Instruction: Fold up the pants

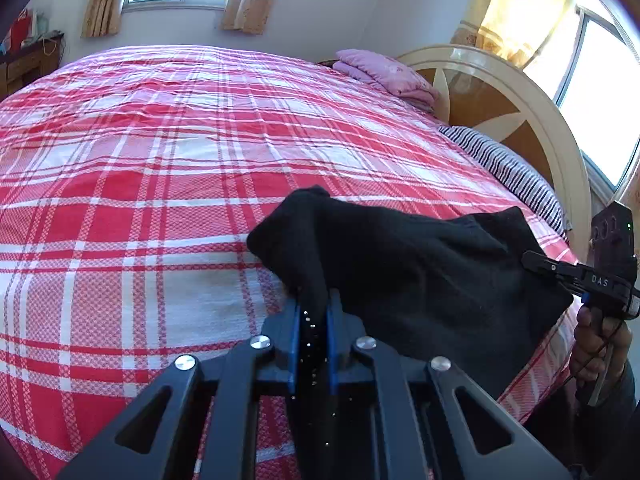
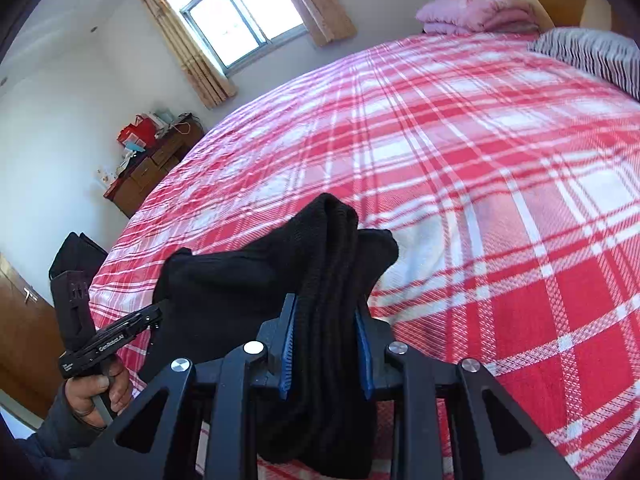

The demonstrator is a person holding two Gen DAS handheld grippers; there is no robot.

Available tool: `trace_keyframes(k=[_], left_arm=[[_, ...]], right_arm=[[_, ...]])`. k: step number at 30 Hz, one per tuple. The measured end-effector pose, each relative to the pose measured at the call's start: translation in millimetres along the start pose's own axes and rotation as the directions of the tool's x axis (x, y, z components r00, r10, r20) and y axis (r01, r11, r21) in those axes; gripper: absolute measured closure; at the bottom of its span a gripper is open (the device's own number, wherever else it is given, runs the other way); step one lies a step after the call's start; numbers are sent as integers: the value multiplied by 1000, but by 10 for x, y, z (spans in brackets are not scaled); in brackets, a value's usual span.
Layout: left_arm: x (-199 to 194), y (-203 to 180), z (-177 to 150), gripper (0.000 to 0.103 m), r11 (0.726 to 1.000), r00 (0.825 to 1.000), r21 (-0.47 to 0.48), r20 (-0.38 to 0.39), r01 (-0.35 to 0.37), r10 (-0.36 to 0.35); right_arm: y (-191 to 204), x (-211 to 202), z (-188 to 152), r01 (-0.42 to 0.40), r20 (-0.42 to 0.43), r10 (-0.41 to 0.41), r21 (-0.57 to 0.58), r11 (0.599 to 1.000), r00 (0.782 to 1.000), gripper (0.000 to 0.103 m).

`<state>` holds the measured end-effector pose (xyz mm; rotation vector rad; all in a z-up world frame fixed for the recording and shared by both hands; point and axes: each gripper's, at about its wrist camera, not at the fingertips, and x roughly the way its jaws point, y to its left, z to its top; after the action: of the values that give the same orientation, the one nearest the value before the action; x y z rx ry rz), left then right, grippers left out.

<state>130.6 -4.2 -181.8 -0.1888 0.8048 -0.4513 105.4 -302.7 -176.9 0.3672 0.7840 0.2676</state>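
Black knit pants [image 1: 420, 280] lie bunched near the front edge of a bed, partly lifted off the red plaid sheet [image 1: 140, 200]. In the left wrist view my left gripper [image 1: 315, 300] is shut on a thin fold of the pants, its blue pads pressed tight against the cloth. My right gripper [image 1: 530, 261] bites into the pants' right side. In the right wrist view the right gripper [image 2: 324, 306] is shut on a thick ribbed bundle of the pants [image 2: 332, 264], which fills the gap between the pads. The left gripper [image 2: 157, 315] holds the pants' left side.
The plaid sheet [image 2: 480, 160] spreads wide beyond the pants. A folded pink blanket [image 1: 384, 74] and a striped pillow [image 1: 508, 168] sit by the cream headboard [image 1: 520, 92]. A wooden dresser [image 2: 156, 168] stands by the far wall. A person's hand [image 2: 96, 392] grips the left handle.
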Motion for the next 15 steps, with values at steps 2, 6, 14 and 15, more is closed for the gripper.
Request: trace_keyframes(k=[2, 6, 14, 15], left_arm=[[-42, 38, 22, 92, 1000, 1000, -21, 8, 2, -1], [-135, 61, 70, 92, 999, 1000, -31, 29, 10, -9], [-388, 211, 218, 93, 999, 996, -45, 93, -14, 18], [-419, 248, 238, 93, 999, 994, -48, 101, -25, 30]], right_arm=[[81, -55, 42, 0, 12, 1, -24, 1000, 1000, 76], [221, -104, 146, -3, 22, 4, -58, 998, 1000, 77], [646, 105, 490, -32, 7, 33, -153, 988, 999, 77], [695, 158, 538, -40, 2, 41, -159, 986, 999, 77]])
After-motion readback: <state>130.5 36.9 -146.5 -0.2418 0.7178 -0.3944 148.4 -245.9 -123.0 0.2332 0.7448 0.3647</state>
